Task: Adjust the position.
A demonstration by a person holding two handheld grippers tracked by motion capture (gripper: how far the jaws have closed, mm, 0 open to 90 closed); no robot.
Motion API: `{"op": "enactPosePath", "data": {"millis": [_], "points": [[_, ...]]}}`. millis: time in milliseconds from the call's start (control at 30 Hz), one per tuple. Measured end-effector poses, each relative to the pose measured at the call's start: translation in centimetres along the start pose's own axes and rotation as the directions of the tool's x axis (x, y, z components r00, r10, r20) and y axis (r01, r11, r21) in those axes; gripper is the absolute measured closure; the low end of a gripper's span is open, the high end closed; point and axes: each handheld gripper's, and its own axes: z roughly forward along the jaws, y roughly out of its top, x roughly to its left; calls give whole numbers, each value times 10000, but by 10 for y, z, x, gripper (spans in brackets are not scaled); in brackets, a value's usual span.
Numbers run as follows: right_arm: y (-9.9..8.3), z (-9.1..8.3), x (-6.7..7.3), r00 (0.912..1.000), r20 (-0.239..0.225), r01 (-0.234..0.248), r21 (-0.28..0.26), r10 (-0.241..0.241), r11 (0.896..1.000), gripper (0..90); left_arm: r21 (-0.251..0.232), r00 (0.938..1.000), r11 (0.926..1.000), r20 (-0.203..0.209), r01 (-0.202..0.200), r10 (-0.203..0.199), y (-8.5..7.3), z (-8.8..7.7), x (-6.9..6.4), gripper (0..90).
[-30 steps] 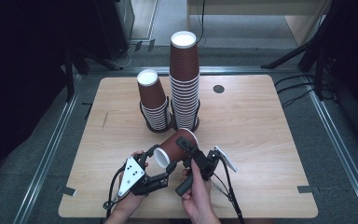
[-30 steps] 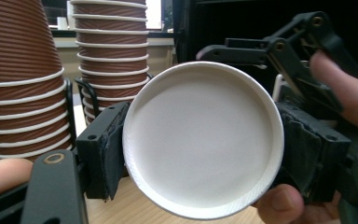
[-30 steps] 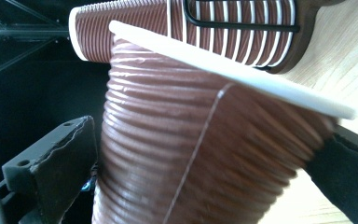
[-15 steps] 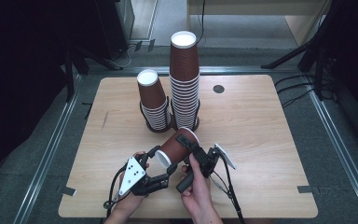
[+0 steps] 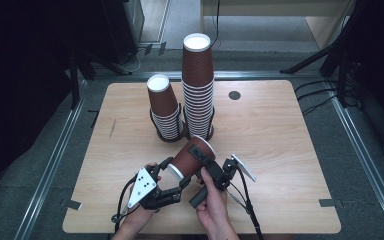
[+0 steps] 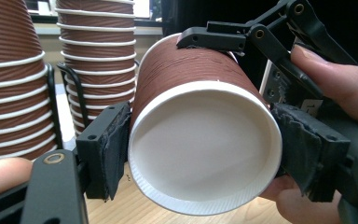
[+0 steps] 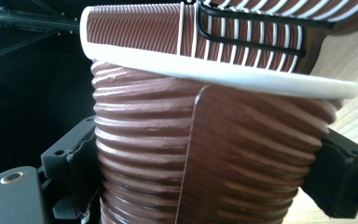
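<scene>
My left gripper [image 5: 177, 172] was matt black, built of jointed bars pinned with round rivets, and it carried a pale grey three-cornered plate [image 5: 141, 186] on top, dotted with small dark holes. A thin black cable [image 5: 122, 207] looped out from under it. My right gripper [image 5: 200, 155] was the same black linkage, with a stubby cylindrical handle and its own grey plate [image 5: 243, 167] seen nearly edge-on; a black cable [image 5: 250, 215] trailed back from it. My fingers [image 6: 108, 149] were blocky and black, faced with dark foam pads frayed along their edges, and a brass-coloured screw [image 6: 55, 158] sat near one base. My hands and forearms were bare, without sleeves.
</scene>
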Motion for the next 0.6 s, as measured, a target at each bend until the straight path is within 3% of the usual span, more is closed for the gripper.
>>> {"op": "enactPosePath", "data": {"millis": [300, 600], "points": [[6, -5, 6, 9957, 63, 929, -541, -927, 9942, 134, 85, 9988, 9989, 109, 468, -469, 0, -1, 7, 178], [14, -10, 10, 9818, 434, 1886, -1127, -1848, 9756, 133, 10, 9977, 9982, 336, 597, -597, 1, -2, 9, 136]]}}
